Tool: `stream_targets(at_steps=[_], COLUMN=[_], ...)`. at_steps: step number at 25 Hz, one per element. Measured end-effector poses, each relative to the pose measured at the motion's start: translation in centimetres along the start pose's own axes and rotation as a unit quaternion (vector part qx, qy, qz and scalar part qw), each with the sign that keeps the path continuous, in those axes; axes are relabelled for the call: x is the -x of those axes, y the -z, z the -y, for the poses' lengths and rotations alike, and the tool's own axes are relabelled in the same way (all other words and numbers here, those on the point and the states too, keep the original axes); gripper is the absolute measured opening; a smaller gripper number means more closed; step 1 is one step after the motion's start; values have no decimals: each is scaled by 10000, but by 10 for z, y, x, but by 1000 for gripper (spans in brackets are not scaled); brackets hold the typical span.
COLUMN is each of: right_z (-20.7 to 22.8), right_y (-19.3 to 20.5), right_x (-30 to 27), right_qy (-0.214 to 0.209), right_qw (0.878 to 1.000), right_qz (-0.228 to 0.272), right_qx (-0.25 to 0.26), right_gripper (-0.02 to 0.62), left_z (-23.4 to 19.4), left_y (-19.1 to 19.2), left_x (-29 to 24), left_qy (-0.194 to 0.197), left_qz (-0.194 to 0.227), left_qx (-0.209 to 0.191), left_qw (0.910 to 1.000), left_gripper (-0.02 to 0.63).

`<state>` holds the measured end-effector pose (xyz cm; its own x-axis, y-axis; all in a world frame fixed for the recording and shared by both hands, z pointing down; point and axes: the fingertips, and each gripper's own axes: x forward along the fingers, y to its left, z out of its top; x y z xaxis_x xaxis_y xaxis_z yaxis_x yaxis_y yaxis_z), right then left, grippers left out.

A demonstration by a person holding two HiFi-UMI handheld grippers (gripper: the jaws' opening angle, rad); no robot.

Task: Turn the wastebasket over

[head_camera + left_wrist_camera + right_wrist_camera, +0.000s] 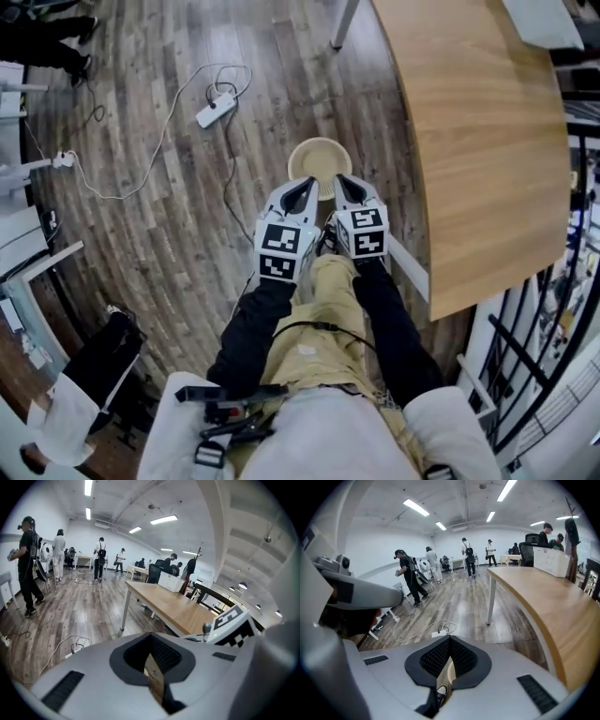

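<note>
On floor, wastebasket [319, 157] upright, plain only in head view; left gripper [307, 186], right gripper [341, 184] jaws closed, empty.

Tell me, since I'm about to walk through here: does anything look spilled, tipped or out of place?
Nothing is spilled or tipped: the wastebasket stands upright, mouth up. Only the power strip and its white cable lie loose across the floor, a possible trip hazard.

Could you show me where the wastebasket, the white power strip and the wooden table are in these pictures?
Wastebasket [312, 167]: head view, inside of its open mouth.
Power strip [216, 111]: head view, middle of its white body.
Table [478, 141]: head view, bare part of the wooden top.
</note>
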<state>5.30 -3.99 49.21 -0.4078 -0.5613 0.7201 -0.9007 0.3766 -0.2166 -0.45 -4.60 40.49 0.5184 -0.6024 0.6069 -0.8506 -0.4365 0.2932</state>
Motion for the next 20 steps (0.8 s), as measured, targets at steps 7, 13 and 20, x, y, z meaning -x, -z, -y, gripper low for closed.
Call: stream_targets(at_steps=[7,13,20], right_z=[-25,-48,-69], right_y=[-98,-154,-221], right_x=[90,153,221], right_qy=[104,276,326], right_qw=[9953,9863,9657], right_qz=[964,1621,2529], right_qx=[-52,119,496], right_gripper=[21,23,23], left_z=[22,32,57], left_y=[-94,-148,-216], left_x=[51,99,145], left_qy=[-105,-76,-85], left_qz=[758,1239,1947], left_qx=[-151,-222,-642], left_qw=[9970,9920,9787], left_gripper=[2,2,2])
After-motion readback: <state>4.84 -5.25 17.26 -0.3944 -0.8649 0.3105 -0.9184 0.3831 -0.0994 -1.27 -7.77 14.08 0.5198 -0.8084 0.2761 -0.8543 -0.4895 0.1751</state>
